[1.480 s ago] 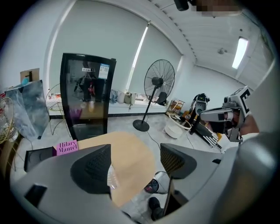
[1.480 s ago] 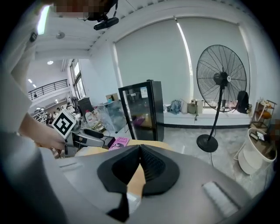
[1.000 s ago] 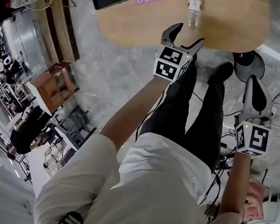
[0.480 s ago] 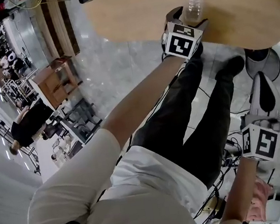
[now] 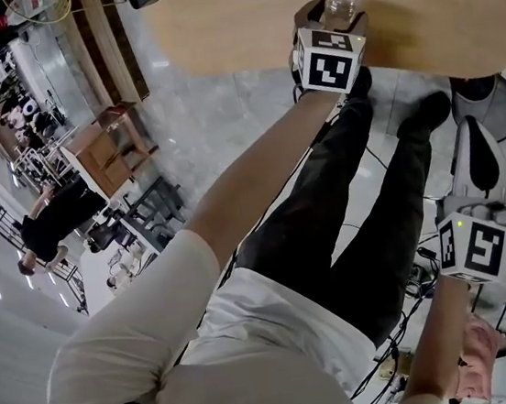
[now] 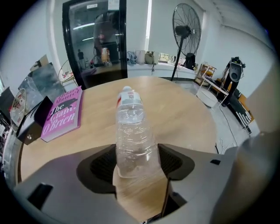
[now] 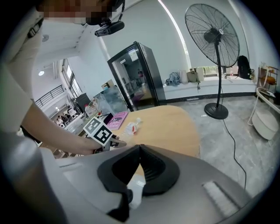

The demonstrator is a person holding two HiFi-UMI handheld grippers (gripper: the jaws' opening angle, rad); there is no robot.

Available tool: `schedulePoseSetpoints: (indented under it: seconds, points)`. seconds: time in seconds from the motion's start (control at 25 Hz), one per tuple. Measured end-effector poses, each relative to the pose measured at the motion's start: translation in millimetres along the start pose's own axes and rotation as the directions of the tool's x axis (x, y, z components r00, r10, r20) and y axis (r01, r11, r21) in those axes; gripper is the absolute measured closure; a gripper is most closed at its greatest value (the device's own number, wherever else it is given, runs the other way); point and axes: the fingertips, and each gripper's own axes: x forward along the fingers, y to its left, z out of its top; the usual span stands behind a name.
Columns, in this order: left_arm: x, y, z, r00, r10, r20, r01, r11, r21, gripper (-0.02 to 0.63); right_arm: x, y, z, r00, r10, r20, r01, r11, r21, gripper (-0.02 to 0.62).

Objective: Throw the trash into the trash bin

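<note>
Two jaws of the left hand-held gripper (image 6: 136,164) are closing around the clear plastic bottle (image 6: 131,131), which stands upright on the wooden tabletop (image 6: 183,118) at centre frame. Right hand-held gripper (image 7: 139,148) is clenched and empty, at lower right of the head view.

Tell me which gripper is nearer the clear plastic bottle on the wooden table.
Left. The left gripper is closing around the clear plastic bottle; the right gripper, shut, hangs beyond the wooden table.
</note>
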Motion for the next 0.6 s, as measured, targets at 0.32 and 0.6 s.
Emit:
schedulePoseSetpoints:
  seconds: [0.32,0.6]
  points:
    - [-18,-30,3,0.998,-0.054,0.025,0.051,0.994,0.092,0.310,-12,-10,-12,1.000,-0.010,0.007,0.009,1.000,0.009,0.584]
    - [-28,-82,5,0.989,-0.144,0.032,0.137,0.975,0.176,0.310,-33,-24,-24,0.999,-0.045,0.013,0.045,0.998,0.037,0.584]
